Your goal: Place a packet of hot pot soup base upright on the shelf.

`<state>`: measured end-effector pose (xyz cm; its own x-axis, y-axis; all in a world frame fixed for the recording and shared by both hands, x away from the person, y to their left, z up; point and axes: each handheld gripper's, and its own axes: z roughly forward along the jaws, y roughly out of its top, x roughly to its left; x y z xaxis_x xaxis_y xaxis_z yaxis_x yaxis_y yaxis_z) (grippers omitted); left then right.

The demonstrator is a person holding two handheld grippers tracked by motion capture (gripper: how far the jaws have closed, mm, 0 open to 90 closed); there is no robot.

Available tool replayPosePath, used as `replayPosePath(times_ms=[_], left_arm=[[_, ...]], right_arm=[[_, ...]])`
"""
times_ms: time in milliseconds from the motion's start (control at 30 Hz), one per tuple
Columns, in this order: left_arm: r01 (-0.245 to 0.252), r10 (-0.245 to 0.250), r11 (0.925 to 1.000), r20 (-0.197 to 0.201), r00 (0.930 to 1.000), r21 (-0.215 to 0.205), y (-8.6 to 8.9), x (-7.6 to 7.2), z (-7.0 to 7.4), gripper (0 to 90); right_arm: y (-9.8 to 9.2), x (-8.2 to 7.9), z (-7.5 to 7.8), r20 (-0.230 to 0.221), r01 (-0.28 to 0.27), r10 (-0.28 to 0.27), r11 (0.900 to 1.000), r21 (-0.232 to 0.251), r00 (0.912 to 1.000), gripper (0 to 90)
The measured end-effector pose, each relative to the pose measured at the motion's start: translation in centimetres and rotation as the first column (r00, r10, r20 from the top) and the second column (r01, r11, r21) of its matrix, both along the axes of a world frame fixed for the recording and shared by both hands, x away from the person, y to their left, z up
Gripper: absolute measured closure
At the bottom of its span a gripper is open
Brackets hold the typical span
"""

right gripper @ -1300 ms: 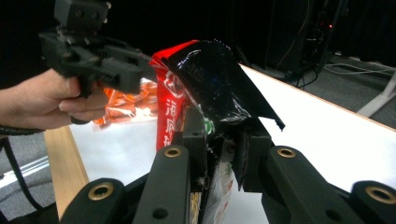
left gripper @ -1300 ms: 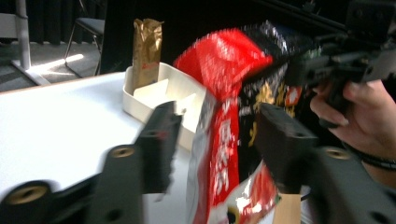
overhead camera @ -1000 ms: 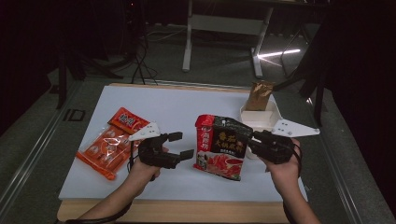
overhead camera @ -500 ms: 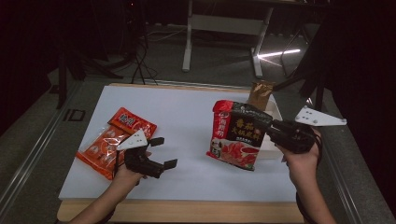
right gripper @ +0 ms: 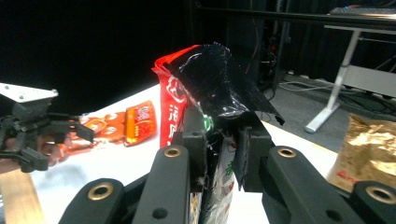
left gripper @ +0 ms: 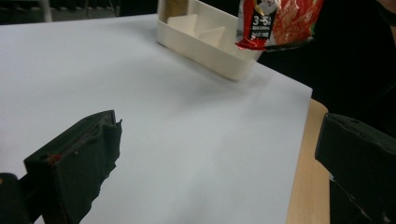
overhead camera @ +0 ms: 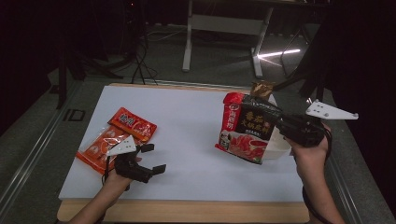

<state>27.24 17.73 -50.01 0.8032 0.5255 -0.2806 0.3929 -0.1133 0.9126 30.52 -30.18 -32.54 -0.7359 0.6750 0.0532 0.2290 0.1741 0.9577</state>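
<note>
A: The pouch (overhead camera: 247,130) has risen off the bench (overhead camera: 196,121) toward the tray (left gripper: 205,42) since a second ago.

B: The right hand-held gripper (right gripper: 219,154) pinches its edge (hangs free); the left hand-held gripper (overhead camera: 148,159), just opened wide, holds nothing.

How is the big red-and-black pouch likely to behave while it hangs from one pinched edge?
The red-and-black pouch, clamped by the right gripper, probably flexes: its film creases at the jaws. Its glossy film may slip. It hangs tilted over the cream tray, so it may swing.
</note>
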Motion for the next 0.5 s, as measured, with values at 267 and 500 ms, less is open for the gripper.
replayPosePath(times_ms=[267, 500], left_arm=[[-0.023, 0.023, 0.9996, 0.004, 0.9997, -0.019, 0.4, 0.2, -0.6, 0.4], [-0.014, 0.014, 0.9997, 0.003, 0.9999, -0.019, 0.3, 0.2, -0.8, 0.4]], right_arm=[[-1.5, 1.2, 0.4, 0.003, 0.043, -0.043, 0.999, -0.003, 0.9991, 76.7], [-2.8, 2.8, 0.7, 0.007, 0.105, -0.105, 0.994, -0.023, 0.9945, 76.7]])
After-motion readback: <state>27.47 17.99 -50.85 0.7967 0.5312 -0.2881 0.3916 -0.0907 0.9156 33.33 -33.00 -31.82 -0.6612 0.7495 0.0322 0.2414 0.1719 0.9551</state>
